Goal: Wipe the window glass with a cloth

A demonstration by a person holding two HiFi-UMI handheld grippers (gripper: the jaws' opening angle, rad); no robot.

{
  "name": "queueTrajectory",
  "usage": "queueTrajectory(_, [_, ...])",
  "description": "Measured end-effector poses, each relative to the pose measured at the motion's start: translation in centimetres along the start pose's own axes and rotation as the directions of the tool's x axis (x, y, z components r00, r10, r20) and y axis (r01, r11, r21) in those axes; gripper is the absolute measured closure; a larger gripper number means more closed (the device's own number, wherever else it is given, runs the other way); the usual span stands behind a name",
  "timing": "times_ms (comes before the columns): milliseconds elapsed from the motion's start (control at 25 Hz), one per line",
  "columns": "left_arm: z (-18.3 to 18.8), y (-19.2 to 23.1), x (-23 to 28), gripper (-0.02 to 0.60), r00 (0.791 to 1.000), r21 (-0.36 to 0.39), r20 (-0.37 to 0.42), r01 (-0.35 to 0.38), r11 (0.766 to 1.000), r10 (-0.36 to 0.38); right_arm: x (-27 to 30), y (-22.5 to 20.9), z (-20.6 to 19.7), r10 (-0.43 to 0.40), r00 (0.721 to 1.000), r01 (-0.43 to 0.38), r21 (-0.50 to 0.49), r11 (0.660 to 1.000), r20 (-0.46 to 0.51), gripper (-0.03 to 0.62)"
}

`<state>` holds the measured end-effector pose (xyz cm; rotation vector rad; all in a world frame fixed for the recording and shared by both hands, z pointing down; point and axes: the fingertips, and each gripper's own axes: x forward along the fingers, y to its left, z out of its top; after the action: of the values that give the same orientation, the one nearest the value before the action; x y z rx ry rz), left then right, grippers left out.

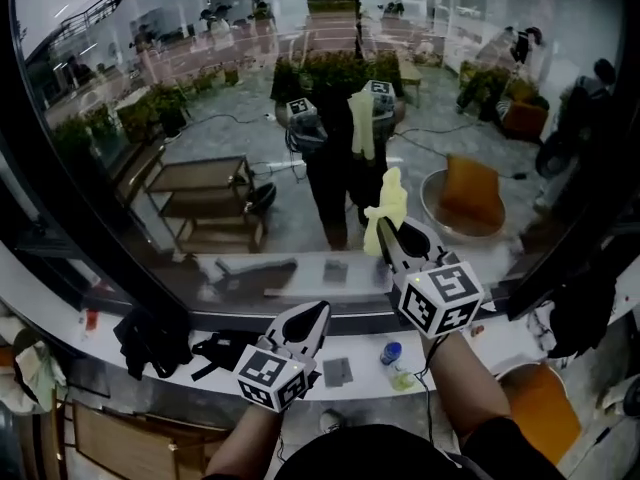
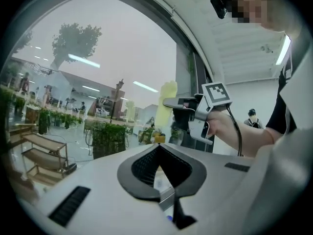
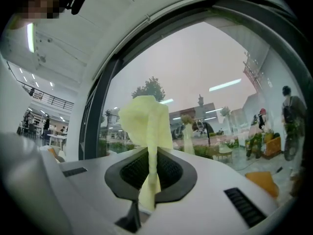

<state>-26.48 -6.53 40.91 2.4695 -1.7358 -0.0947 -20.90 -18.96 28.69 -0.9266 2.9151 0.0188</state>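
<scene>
Now right gripper [image 1: 386, 232] pinches yellow cloth [image 1: 390, 202] near window glass [image 1: 200, 108].

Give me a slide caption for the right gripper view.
Right gripper clamps a pale yellow cloth held up before the window glass.

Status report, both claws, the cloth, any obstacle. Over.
Right claw shut on yellow cloth, held up before window glass. Left claw shut, empty, lower. Nothing seen between cloth and glass.
</scene>
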Motion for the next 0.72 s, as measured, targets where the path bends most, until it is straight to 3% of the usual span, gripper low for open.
queueTrajectory(320, [-0.5,-12.2,2.3,0.583,0.994,0.001,-0.001,0.112,0.994,-0.112,-15.0,-5.4,-2.2,-0.117,0.991,0.115,-0.022,0.993,-0.064,0.555])
queueTrajectory(720, [-3.5,-23.7,1.9,0.583,0.984,0.001,-0.063,0.167,0.986,-0.167,-28.1,-6.5,-4.8,-0.133,0.986,0.139,0.053,0.989,-0.102,0.554])
